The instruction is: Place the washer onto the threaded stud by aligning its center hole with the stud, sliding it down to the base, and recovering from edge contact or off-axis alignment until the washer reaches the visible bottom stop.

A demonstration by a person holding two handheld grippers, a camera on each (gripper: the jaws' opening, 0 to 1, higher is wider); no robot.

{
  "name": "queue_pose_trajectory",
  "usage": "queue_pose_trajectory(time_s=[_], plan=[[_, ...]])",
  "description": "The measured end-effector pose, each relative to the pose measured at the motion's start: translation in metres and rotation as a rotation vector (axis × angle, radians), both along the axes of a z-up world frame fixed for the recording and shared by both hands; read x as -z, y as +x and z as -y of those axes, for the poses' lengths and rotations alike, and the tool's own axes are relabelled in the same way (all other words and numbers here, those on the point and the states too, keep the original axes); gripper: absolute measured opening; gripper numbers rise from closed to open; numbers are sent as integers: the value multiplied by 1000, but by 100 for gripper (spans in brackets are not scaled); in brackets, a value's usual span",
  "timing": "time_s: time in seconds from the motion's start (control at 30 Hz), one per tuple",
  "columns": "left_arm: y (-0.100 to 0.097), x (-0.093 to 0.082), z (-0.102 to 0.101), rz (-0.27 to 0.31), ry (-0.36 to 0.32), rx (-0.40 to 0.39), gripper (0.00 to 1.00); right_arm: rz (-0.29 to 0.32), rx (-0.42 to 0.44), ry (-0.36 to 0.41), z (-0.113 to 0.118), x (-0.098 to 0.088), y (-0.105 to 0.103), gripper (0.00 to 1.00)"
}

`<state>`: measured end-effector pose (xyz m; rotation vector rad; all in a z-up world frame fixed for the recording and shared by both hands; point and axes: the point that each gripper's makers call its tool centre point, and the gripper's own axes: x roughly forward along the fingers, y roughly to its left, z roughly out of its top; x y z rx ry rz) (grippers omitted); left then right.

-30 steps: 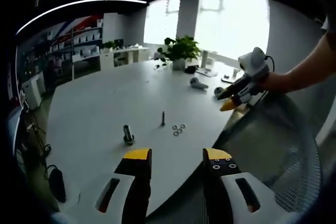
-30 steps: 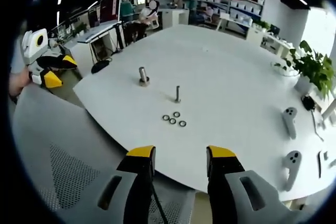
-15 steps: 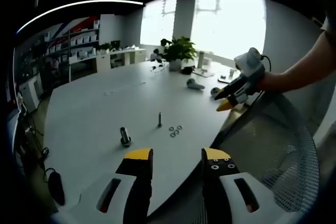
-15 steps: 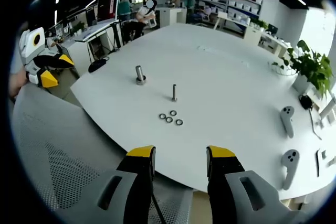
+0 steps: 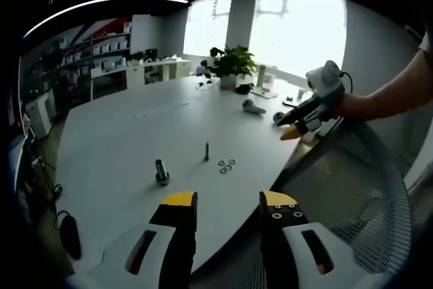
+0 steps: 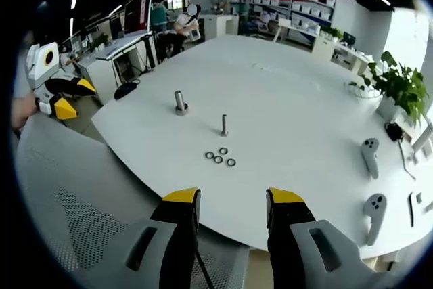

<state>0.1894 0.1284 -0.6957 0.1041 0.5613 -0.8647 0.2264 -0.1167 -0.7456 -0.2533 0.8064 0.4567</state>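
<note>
In the left gripper view, the left hand-held gripper (image 5: 228, 202) is held with its jaws spread and nothing between them, above the near edge of the white counter (image 5: 122, 133). Ahead of it, four washers (image 5: 226, 165) are seen lying flat in a tight cluster on the counter, with the thin threaded stud (image 5: 207, 151) standing upright just beyond them to the left. A thicker bolt (image 5: 162, 171) stands further left.

In the right gripper view, the right hand-held gripper (image 6: 232, 202) is likewise held agape and empty over a mesh chair back (image 6: 101, 235). Two controllers (image 6: 371, 157) are seen lying far to its right beside a potted plant (image 6: 399, 86).
</note>
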Motion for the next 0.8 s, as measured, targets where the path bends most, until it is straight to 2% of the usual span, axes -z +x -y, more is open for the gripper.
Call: queue_pose_trajectory(time_s=[0.17,0.23,0.3,0.43,0.53,0.57,0.6,0.63,0.67,0.73,0.8], plan=[[1,2,-2,-2,13,-5,34,-9,-8,10,-3,1,0,42],[1,2,-3,-6,9,-10,35,-18,-37,-5,-8,2,-3,42],[1,1,-3,-1,9,-8,35,18,-75,-34,-12,-3,-2,42],[3,2,-6,-1,6,-19,35,21,-112,-55,-18,-5,-1,42],[4,2,-9,-7,0,-37,35,-17,-153,-74,-23,0,-5,42],[4,1,-9,-6,1,-39,35,-47,-176,-74,-26,5,-7,42],[4,1,-9,-2,1,-43,35,-99,-196,-63,-29,11,-12,42],[4,1,-10,-1,1,-44,35,-184,-179,-42,-31,18,-15,41],[4,2,-10,-3,3,-46,35,-203,-182,-29,-34,20,-13,40],[5,2,-11,-8,4,-51,35,-178,-179,13,-44,18,4,38],[5,2,-11,-5,6,-51,34,-175,-188,7,-52,23,19,38]])
